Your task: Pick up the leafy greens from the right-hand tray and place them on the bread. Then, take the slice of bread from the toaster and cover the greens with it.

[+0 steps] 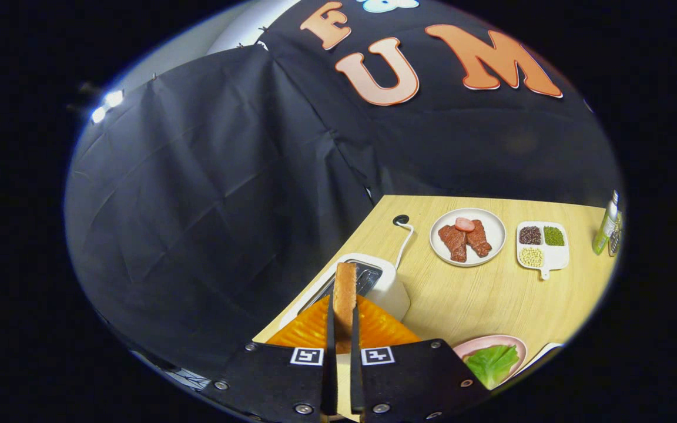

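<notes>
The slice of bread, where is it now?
In the gripper view the slice of bread stands on edge between the fingers of the gripper, which press on both sides, just in front of the white toaster.

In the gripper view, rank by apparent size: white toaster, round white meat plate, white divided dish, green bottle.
1. White toaster
2. Round white meat plate, close to it; the toaster sits nearer the camera
3. White divided dish
4. Green bottle

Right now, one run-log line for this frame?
claw: shut on bread slice | slice: lifted above toaster | lettuce: on pink plate | next: cover lettuce
</notes>
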Tool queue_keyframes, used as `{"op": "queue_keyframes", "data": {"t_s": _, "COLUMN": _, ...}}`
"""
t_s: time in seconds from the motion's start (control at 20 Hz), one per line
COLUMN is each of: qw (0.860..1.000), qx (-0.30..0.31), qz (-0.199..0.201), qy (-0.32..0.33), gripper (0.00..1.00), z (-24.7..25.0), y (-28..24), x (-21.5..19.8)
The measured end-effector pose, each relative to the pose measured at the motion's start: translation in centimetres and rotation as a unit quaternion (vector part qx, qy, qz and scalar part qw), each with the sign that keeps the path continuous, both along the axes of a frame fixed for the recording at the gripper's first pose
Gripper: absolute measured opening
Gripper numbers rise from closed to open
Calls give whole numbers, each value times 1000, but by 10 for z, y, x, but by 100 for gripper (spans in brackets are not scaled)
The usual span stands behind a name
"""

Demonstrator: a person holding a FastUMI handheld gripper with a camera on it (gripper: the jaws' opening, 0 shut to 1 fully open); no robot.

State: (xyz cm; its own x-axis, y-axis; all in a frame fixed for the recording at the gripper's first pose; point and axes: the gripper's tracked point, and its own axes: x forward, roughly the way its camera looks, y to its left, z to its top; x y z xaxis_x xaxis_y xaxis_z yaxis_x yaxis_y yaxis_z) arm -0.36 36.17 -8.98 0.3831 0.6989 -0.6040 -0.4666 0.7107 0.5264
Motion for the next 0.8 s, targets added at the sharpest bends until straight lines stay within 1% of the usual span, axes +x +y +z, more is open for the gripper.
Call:
{"op": "queue_keyframes", "data": {"t_s": 0.1, "qw": 1000, "qx": -1, "qz": -12, "qy": -12, "gripper": 9, "z": 1, "y": -24, "x": -1}}
{"op": "queue_keyframes", "data": {"t_s": 0.4, "qw": 999, "qx": -10, "qz": -41, "qy": 7, "gripper": 9, "z": -20, "y": -83, "x": -10}}
{"op": "queue_keyframes", "data": {"t_s": 0.55, "qw": 999, "qx": -9, "qz": -48, "qy": 14, "gripper": 9, "z": -31, "y": -104, "x": -16}}
{"op": "queue_keyframes", "data": {"t_s": 0.8, "qw": 998, "qx": -18, "qz": -55, "qy": 35, "gripper": 9, "z": -62, "y": -138, "x": -32}}
